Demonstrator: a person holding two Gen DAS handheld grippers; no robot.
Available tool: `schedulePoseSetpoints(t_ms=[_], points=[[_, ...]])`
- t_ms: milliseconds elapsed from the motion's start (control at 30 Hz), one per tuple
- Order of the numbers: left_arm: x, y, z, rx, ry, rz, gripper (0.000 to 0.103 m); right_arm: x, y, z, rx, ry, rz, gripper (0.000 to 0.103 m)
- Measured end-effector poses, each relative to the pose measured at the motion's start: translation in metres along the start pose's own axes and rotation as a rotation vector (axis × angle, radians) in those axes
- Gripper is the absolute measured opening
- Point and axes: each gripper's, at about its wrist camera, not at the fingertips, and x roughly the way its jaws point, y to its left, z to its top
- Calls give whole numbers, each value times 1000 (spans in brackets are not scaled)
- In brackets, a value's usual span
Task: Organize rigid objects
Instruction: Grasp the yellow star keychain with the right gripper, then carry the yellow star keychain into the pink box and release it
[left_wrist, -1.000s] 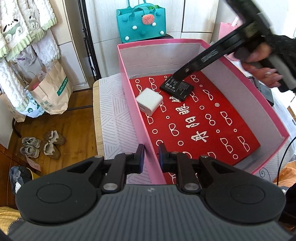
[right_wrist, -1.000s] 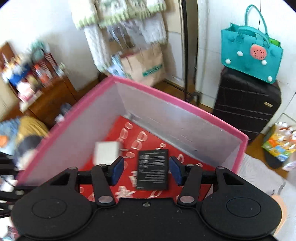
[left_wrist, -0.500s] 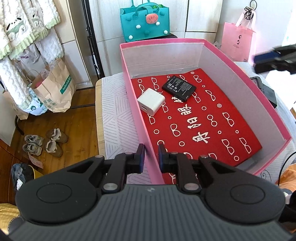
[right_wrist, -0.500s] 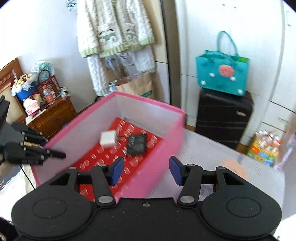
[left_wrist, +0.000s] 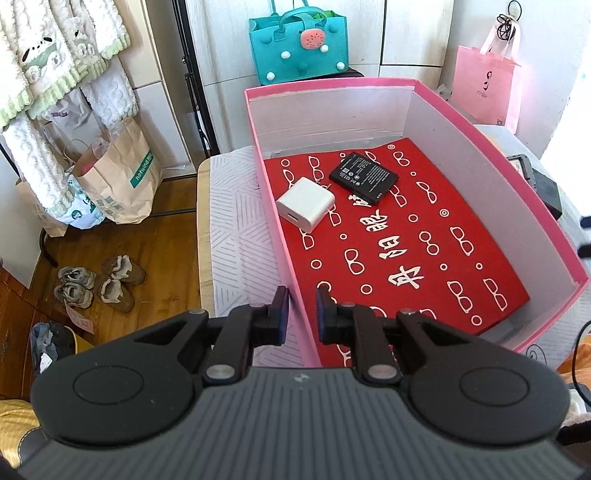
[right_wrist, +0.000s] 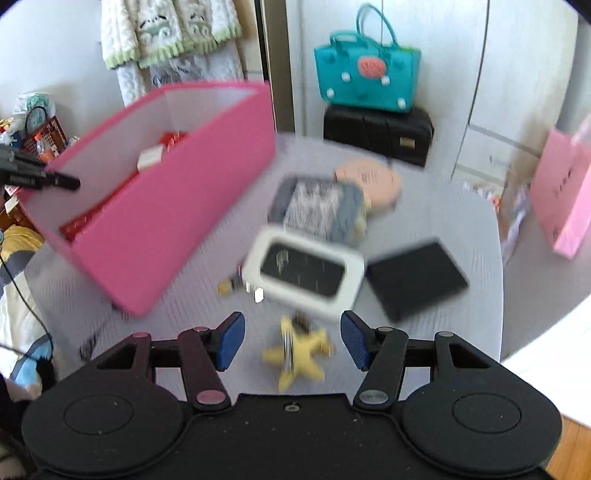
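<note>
The left gripper is pinching the near wall of the pink box, its jaws narrow with the cardboard rim between them, steadying it on the white patterned tabletop. Inside, on a red lining printed with white spectacles, a white charger plug and a black battery are lying almost touching near the far left corner.

The right gripper is hovering over the table beside the box, jaws spread wide and holding nothing. Just beyond its fingers, through some motion blur, a yellow star-shaped toy is lying nearest, then a white-framed case, a black wallet, a grey pouch and a peach round tin.

The step in hand looks like fetching another loose item. The next move probably calls for lowering around the star and closing on it.
</note>
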Motion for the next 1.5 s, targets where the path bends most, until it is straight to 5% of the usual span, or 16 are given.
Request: schedulePoseSetpoints(t_ms=[667,767,833,1500], points=[[0,-4,2,-1,12,21,14,32,10,-23,-74,42,5,55],[0,-4,2,-3,14,19,14,37,8,-24,-63,45,14,48],[0,-3,2,-3,15,19,14,38,7,-24,-51,37,3,34],[-2,-4,-2,4,7,16,14,20,22,-4,-38,-14,64,31]])
